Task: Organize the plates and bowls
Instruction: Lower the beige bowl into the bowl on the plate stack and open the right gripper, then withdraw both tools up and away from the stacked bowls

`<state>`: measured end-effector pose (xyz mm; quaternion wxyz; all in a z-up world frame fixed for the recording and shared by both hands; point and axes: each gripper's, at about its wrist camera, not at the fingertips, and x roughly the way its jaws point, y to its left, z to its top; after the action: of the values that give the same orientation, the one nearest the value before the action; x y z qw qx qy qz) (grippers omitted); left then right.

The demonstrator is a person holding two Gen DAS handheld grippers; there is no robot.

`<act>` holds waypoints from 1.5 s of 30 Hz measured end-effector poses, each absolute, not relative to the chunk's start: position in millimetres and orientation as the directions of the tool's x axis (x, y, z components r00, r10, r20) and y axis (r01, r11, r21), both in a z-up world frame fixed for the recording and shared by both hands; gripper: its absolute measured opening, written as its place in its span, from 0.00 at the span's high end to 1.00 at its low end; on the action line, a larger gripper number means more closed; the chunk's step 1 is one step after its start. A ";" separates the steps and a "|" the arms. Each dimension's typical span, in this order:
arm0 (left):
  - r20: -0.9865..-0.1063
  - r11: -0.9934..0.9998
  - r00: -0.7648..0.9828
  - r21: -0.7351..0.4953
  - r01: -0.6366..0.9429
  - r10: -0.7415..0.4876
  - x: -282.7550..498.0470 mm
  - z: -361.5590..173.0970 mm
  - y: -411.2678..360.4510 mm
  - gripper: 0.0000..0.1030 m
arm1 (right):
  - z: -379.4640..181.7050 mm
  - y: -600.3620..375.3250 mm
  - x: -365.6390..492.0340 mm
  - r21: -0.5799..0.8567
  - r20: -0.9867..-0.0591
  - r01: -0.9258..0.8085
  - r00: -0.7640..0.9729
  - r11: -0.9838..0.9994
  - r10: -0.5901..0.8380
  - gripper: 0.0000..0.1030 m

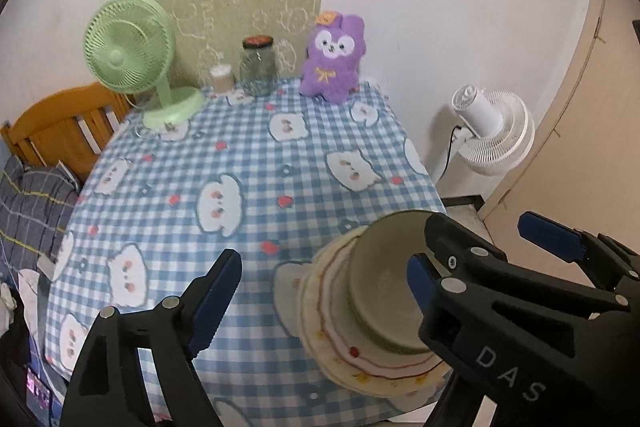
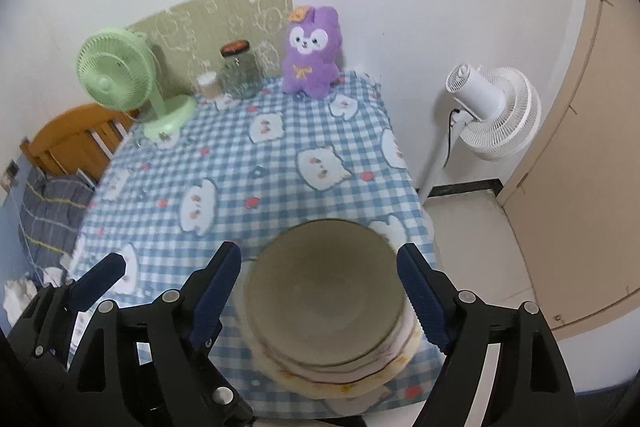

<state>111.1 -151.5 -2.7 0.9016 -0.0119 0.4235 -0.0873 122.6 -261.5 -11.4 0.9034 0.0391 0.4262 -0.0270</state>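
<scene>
Stacking looks done: green bowl [image 2: 326,291] atop plates [image 2: 340,375], near-right table edge. Both grippers, left [image 1: 320,291] & right [image 2: 320,291], released; next, back off w/o nudging.

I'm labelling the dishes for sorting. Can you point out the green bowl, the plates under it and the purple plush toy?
green bowl [image 2: 324,291], right wrist view, inner bottom.
plates [image 1: 340,347], left wrist view, left rim of the stack.
purple plush toy [image 1: 334,67], left wrist view, its belly.

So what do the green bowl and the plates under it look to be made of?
Green bowl: likely glazed ceramic, given its smooth, faintly glossy olive inside, though melamine is possible. Plates: cream, with printed red rings and small motifs, probably glazed ceramic too.
</scene>
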 end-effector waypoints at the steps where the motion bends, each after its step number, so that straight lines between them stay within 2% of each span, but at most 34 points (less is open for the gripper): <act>1: -0.748 0.984 0.642 -0.095 0.148 -0.169 106.3 1.6 -143.5 0.16 | -7.8 -255.7 118.3 0.052 -0.766 0.086 0.643 0.995 -0.016 0.17; 5: -0.719 0.988 0.681 -0.063 0.138 -0.141 92.8 11.7 -117.1 0.07 | 1.6 -231.0 103.0 0.053 -0.744 0.099 0.668 0.994 -0.027 0.13; 11: -0.690 0.989 0.710 -0.055 0.137 -0.137 74.4 16.8 -76.2 0.04 | 6.8 -188.9 78.5 0.054 -0.710 0.109 0.703 0.993 -0.039 0.13; 27: -0.657 0.993 0.751 0.031 0.114 -0.066 38.7 -6.0 17.8 0.03 | -21.6 -126.7 31.3 0.011 -0.642 0.122 0.761 0.993 -0.086 0.13; 45: -0.620 0.997 0.784 0.059 0.054 -0.006 6.4 -59.0 39.6 0.03 | -77.0 -121.1 7.8 0.046 -0.640 0.079 0.768 0.996 -0.032 0.13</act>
<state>6.4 39.6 -59.0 0.9439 0.0367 0.3279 -0.0157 7.8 -121.1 -77.0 0.9394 0.0350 0.3396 -0.0296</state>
